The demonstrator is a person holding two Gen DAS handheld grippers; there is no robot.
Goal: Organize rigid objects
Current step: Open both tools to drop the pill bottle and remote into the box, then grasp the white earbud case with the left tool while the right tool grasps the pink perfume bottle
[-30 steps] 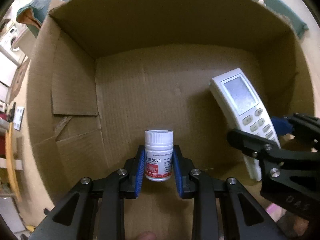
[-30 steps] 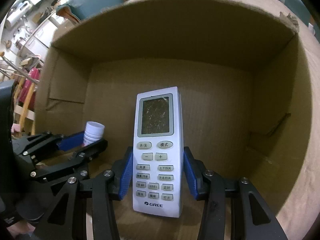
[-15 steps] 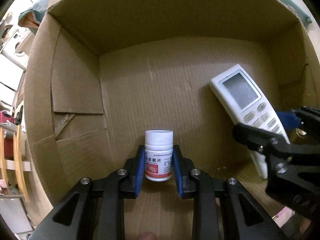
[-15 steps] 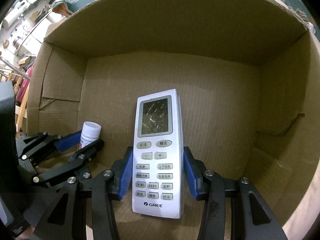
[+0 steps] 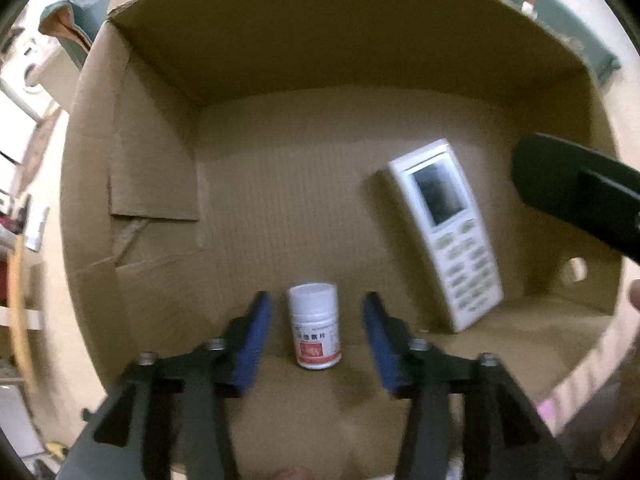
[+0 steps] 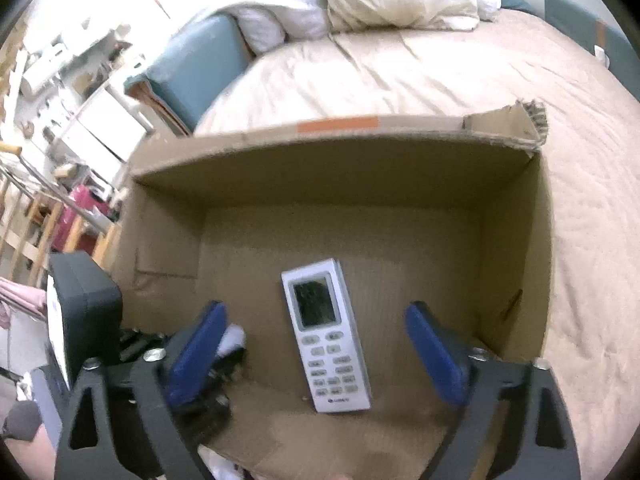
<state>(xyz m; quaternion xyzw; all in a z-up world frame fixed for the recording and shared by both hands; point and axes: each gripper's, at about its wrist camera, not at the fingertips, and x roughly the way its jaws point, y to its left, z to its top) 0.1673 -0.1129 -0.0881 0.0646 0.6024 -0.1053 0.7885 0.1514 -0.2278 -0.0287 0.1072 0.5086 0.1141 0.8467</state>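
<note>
both items released inside the box

the cardboard box (image 6: 512, 248) sits on a bed (image 6: 440, 76), its top open toward both cameras. it serves as the collecting container, so the two rigid items are set on its floor rather than left loose on the bedding.

left tongs (image 5: 316, 340): the jaws have just been opening and now stand spread, with a visible gap on each side of the pill bottle (image 5: 316, 326). the bottle is between the blue pads but neither pad presses on it. it stands upright on the box floor, near the front edge, cap up and label facing the camera. upright placement keeps its footprint small and stops it rolling (a likely reason for lowering it straight down).

right tongs (image 6: 316, 356): the jaws have just been opening and are now spread very wide, well clear of the remote control (image 6: 326, 336). the remote lies flat on the box floor, screen up, keypad toward the front, set at a slight angle. in the left wrist view it lies to the right of the bottle, apart from it, closer to the right wall. flat placement gives it full support so it cannot tip.

judgement: both placements appear complete. the next move calls for lifting each pair of tongs straight out, keeping the left pads off the bottle, since a sideways brush could topple it.

whether more items wait outside the box cannot be told from these views.
</note>
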